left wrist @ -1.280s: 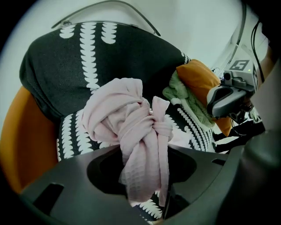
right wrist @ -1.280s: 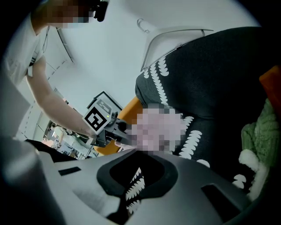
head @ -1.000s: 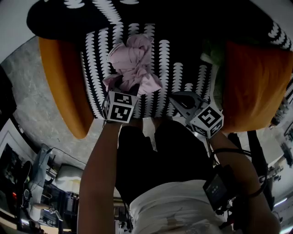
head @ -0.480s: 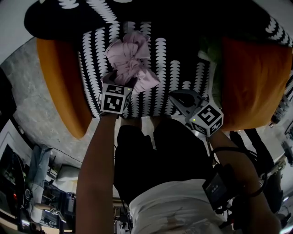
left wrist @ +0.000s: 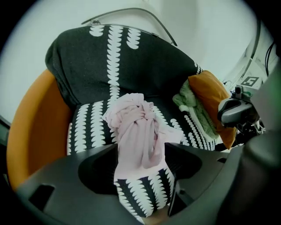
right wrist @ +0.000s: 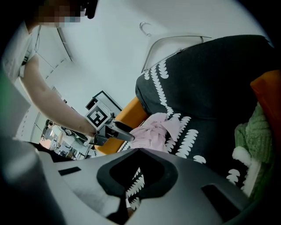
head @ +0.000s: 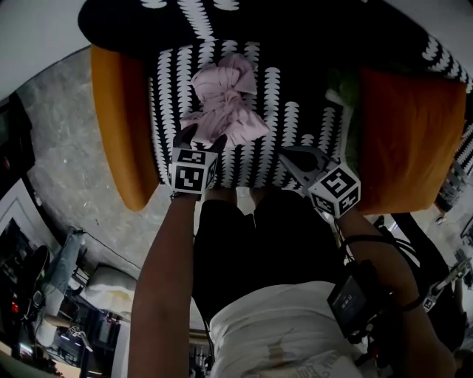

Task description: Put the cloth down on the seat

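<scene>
The head view is dim and cuts off the top of the backrest, and your own legs hide the chair's front edge; the green fleecy bundle is half buried against the right-hand orange armrest, so its shape cannot be made out; the pink cloth lies in a crumpled, knotted heap on the seat, which wears a black knit cover with columns of white scalloped marks; your left gripper sits at the cloth's near end with its jaws standing apart; in the left gripper view the cloth trails into the gap of the left gripper and the dark jaw bodies cover its edges, so you cannot tell whether it touches them; your right gripper rests near the seat's front right, well apart from the cloth, its jaws closed together on nothing, as the right gripper view shows; the armrests are smooth, rounded orange; each marker cube carries only square black-and-white code patterns, no readable words; the black box strapped to your right forearm shows no legible label.
</scene>
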Demonstrator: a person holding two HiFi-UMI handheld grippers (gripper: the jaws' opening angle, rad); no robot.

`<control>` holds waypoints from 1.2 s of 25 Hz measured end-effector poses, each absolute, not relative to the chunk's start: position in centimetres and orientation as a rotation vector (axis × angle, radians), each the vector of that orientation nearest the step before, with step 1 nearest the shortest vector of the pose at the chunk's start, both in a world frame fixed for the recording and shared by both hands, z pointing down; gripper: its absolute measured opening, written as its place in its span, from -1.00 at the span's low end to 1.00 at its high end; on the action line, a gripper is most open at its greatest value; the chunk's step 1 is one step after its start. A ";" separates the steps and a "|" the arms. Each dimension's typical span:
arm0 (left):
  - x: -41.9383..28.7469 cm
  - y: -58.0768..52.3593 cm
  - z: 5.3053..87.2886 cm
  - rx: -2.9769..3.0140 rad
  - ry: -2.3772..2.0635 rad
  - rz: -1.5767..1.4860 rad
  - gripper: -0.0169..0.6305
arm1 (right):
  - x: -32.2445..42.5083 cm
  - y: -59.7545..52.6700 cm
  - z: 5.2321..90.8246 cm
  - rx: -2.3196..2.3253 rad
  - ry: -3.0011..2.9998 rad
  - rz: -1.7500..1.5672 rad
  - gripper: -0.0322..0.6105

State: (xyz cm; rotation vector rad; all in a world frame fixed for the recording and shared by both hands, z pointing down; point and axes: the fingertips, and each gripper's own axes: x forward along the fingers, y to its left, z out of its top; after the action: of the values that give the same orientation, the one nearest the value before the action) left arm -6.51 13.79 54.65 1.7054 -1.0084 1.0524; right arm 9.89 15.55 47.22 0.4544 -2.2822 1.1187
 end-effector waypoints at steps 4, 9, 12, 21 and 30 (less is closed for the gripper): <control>-7.3 15.4 52.8 1.674 -1.024 1.046 0.07 | 9.2 14.7 45.5 0.439 -2.289 1.096 -0.85; -9.9 19.3 50.4 1.662 -1.082 0.983 -0.07 | 6.6 16.8 44.0 0.410 -2.312 1.065 -0.85; -10.5 19.8 48.7 1.688 -1.098 0.933 -0.14 | 5.6 16.7 43.4 0.408 -2.313 1.046 -0.85; -10.3 19.8 43.9 1.848 -1.043 0.945 -0.36 | 5.1 15.4 40.6 0.452 -2.334 1.001 -0.85; -10.6 20.9 37.5 1.904 -1.087 0.885 -0.68 | 4.0 15.4 35.2 0.473 -2.368 0.943 -0.85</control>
State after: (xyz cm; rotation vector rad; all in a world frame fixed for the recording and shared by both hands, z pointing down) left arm -10.63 20.93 37.48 1.9041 -1.0871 0.8846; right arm 4.04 15.44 35.21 0.4728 -2.3677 0.9430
